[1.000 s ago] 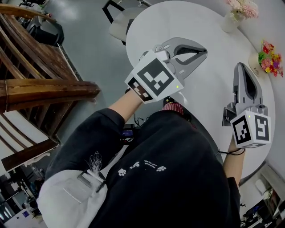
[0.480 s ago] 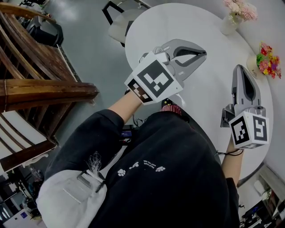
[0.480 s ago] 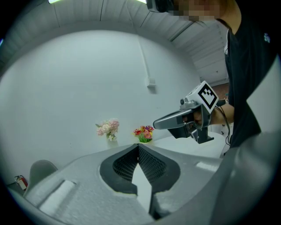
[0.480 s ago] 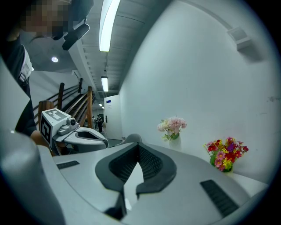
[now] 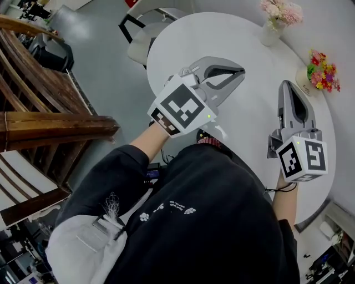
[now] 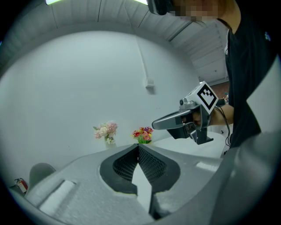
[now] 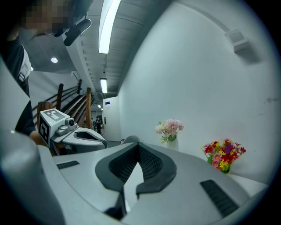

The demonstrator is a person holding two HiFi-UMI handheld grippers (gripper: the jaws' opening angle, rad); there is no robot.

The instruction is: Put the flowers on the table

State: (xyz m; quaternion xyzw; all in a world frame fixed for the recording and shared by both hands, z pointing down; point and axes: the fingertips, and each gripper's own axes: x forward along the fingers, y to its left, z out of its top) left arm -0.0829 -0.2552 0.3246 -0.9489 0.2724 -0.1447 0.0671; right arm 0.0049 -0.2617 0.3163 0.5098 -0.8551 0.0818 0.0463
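A white vase [image 5: 270,34] holds pink flowers [image 5: 280,11]. A low pale pot [image 5: 304,77] holds mixed flowers [image 5: 320,69] in red, yellow and purple. Both already stand on the table [image 5: 183,39], near its far edge by the wall.

The left claw [image 5: 242,71] is pressed together and empty, its ribbed dark pads meeting at the tips. In its own view [image 6: 138,146] the mixed flowers [image 6: 142,133] stand straight beyond the tips and well apart from them. The pink flowers [image 6: 105,130] stand beyond and to the left.

The right claw [image 5: 285,83] is likewise pressed together with nothing in it. Seen along it [image 7: 138,144], the pink flowers [image 7: 169,127] are ahead and slightly right. The mixed flowers [image 7: 224,154] are further right, and neither touches the claw.

Against a second ago, both claws hold the same pose over the table and both bunches stand where they stood. Only the head view has shifted, so everything sits a little lower and further left in it.

The table is round, smooth and white. The claws are matt grey plastic with long curved jaws. Left of the left claw runs a brown wooden railing [image 5: 50,119] above a grey floor [image 5: 105,61].
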